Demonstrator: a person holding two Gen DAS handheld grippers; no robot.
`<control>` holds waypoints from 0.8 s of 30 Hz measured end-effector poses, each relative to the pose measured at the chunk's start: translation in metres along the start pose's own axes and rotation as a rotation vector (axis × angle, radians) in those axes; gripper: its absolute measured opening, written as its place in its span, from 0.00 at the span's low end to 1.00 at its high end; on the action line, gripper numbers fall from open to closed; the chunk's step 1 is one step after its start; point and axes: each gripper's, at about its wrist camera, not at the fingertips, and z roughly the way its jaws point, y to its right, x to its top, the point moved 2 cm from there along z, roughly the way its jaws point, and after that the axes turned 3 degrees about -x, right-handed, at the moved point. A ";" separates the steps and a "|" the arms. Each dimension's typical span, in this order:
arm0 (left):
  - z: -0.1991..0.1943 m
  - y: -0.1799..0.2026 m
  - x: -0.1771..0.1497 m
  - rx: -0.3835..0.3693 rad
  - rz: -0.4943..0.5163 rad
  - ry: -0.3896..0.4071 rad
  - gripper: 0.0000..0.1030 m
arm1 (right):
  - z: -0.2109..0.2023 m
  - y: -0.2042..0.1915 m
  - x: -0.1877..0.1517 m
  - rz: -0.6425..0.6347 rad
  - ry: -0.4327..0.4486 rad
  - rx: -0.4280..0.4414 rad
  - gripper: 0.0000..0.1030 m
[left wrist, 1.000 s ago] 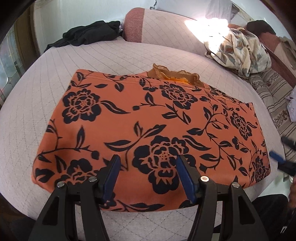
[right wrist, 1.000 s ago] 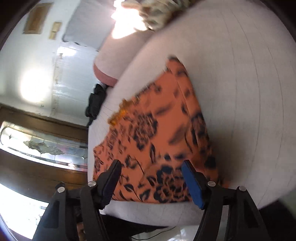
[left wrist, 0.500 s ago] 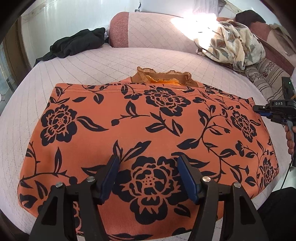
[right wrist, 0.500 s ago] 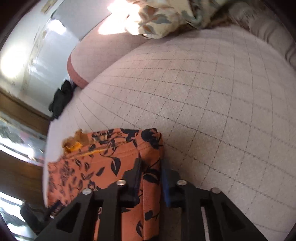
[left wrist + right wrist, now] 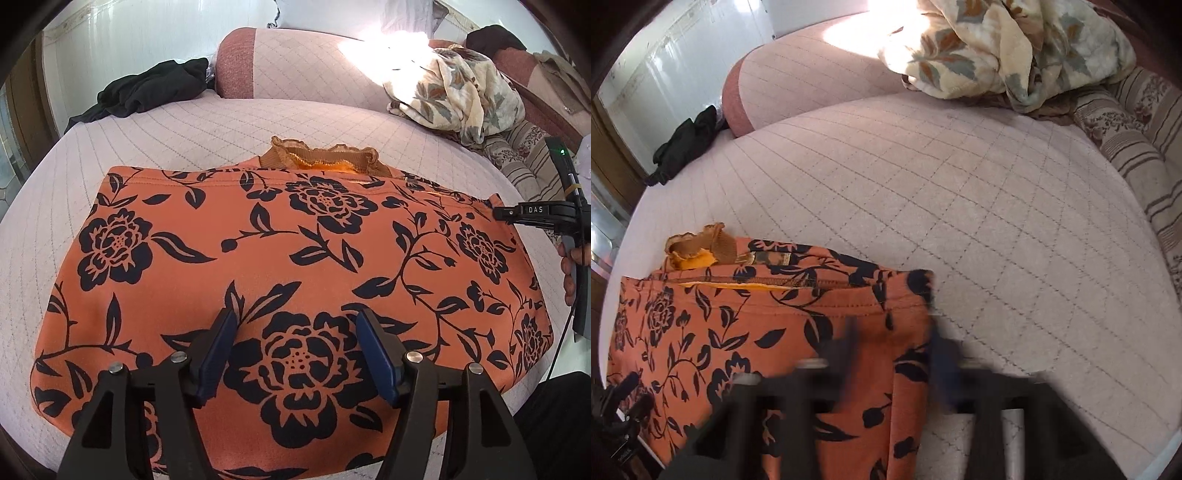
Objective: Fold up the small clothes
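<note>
An orange garment with black flowers lies flat on the quilted pink bed, its ruffled tan collar at the far edge. My left gripper is open and empty, hovering over the garment's near middle. My right gripper is motion-blurred; its jaws stand apart around the garment's far right corner. In the left wrist view the right gripper reaches that corner from the right.
A black garment lies at the bed's far left beside a pink bolster. A cream floral blanket is heaped at the far right, with a striped cushion along the right edge.
My right gripper was shut on the garment's right corner half a second ago; its jaws now stand apart and blurred. My left gripper has stayed open over the garment, shifting slightly.
</note>
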 end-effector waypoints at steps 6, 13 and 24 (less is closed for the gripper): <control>0.000 -0.001 -0.002 -0.007 -0.001 0.018 0.66 | -0.036 -0.012 0.017 -0.068 0.098 -0.043 0.06; 0.000 -0.002 -0.002 -0.001 -0.014 0.017 0.66 | -0.012 0.014 0.030 0.105 0.092 0.126 0.07; -0.015 0.002 0.009 0.007 -0.052 0.032 0.66 | -0.043 0.048 -0.004 0.308 0.076 0.236 0.29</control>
